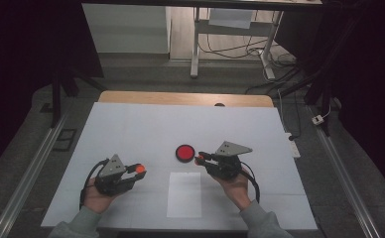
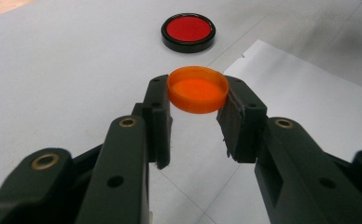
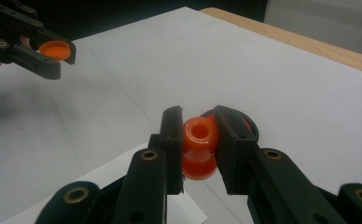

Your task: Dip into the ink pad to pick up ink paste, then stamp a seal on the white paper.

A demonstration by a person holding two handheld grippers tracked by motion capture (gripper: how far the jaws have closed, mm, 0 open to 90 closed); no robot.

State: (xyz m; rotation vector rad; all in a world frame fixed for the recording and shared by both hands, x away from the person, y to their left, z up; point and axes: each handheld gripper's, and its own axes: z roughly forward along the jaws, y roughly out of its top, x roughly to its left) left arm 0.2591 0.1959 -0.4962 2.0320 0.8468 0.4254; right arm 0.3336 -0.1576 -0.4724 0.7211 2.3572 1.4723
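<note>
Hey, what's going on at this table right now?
A person at a white table holds a hand-held gripper in each hand. The left hand-held gripper is clamped on an orange cap. The right hand-held gripper is clamped on a small orange spool-shaped piece, held beside a red disc with a black rim. A white sheet of paper lies between the hands.

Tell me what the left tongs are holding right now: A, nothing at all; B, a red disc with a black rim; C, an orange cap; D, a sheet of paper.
C: the left tongs are shut on an orange cap, open side up, while the red disc with the black rim lies apart on the table beyond it.
</note>
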